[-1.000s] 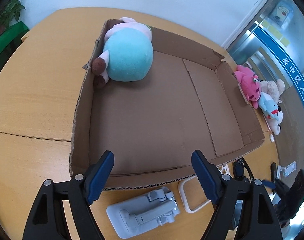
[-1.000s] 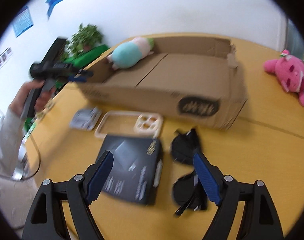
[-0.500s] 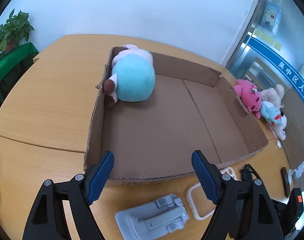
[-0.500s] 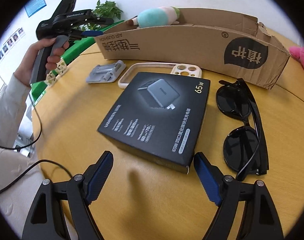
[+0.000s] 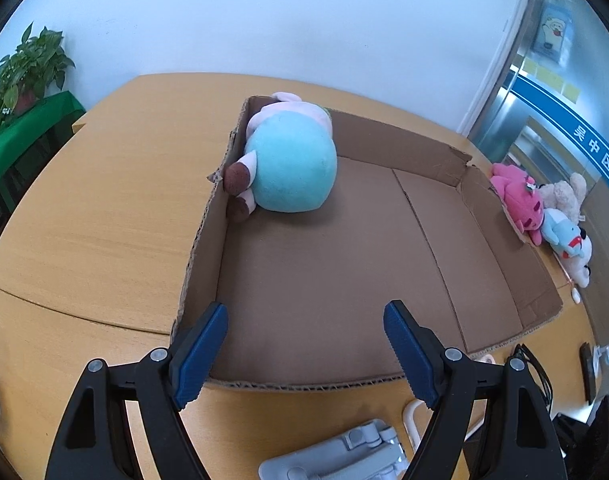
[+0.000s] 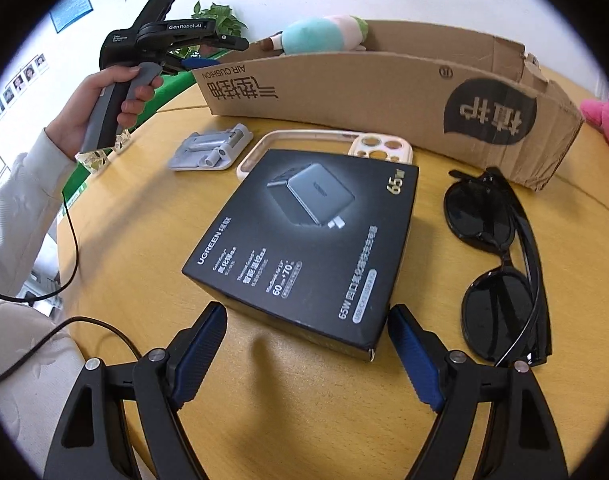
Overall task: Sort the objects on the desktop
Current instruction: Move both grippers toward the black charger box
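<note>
A round wooden worktop (image 6: 304, 400) carries a shallow open cardboard box (image 6: 384, 92), and just in front of that box lie a grey folding stand (image 6: 212, 152) and a pale phone case (image 6: 328, 142) side by side. A black charger box (image 6: 304, 248) lies nearer, its far corner over the phone case, with folded black sunglasses (image 6: 500, 264) just beside it on the right. Beyond the box's right end, a pink plush (image 5: 518, 200), a beige plush (image 5: 564, 196) and a blue-and-white plush (image 5: 564, 236) lie together along the worktop's edge.
</note>
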